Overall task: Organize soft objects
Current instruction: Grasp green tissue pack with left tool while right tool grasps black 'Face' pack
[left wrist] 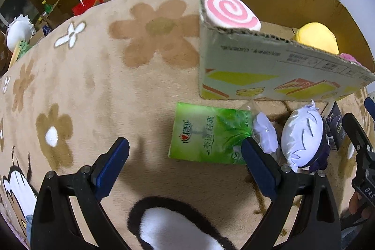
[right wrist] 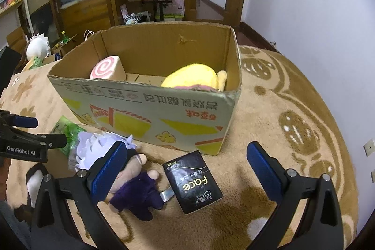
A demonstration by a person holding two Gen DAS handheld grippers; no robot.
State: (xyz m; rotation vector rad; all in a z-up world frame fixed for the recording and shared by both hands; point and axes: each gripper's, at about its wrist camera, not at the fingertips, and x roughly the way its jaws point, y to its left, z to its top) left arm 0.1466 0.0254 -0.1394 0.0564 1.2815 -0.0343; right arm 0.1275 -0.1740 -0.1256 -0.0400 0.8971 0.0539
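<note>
Both grippers wide open, empty, above loose soft items before the box.

Left gripper point(left wrist: 185, 154) fingers straddle green tissue pack point(left wrist: 208, 132); right gripper point(right wrist: 185, 170) brackets plush doll point(right wrist: 131, 182) at 9 o'clock of black pack point(right wrist: 194, 182); cardboard box point(right wrist: 150, 109), at 12, holds swirl cushion point(right wrist: 107, 68).

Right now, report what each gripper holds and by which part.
Nothing is held. The left gripper and right gripper both stand open above the blanket, with no pad pressing on the doll.

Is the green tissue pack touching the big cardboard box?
Apart. The left wrist view shows a strip of beige flowered blanket between the green tissue pack and the cardboard box.
</note>
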